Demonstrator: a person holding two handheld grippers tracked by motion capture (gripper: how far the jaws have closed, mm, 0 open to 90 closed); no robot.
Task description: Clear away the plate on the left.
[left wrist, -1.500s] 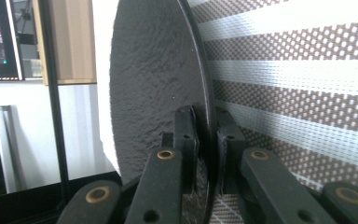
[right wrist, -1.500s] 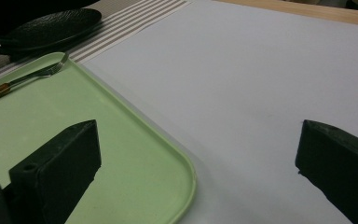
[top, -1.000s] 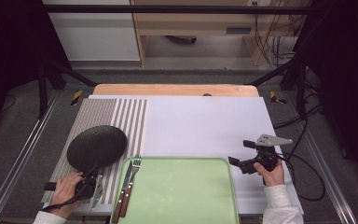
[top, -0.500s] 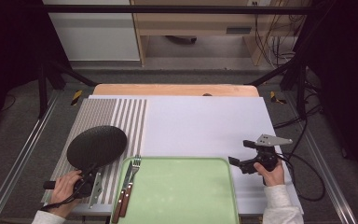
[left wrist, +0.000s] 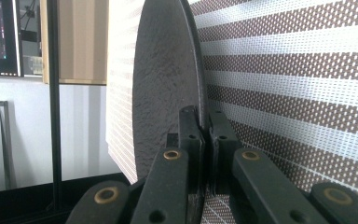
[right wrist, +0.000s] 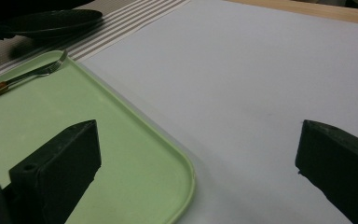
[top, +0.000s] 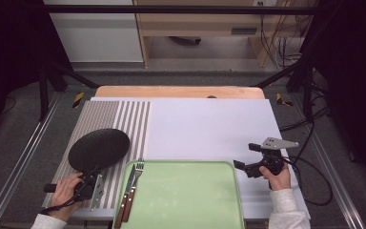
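Between the left gripper's [top: 91, 177] pressed-together jaws sits the near rim of a black plate [top: 99, 149], pinched at the edge so the disc can be carried; it extends ahead over the striped placemat [top: 106, 114], whether lifted or resting I cannot tell. Right of that gripper, a green tray [top: 186, 195] holds 1 fork [top: 134, 180] and 1 knife [top: 123, 202]. Beyond the tray, the right gripper [top: 240, 167] waits spread and empty over the white sheet [top: 205, 126] covering a wooden table [top: 176, 91]. Cables trail across the grey floor.
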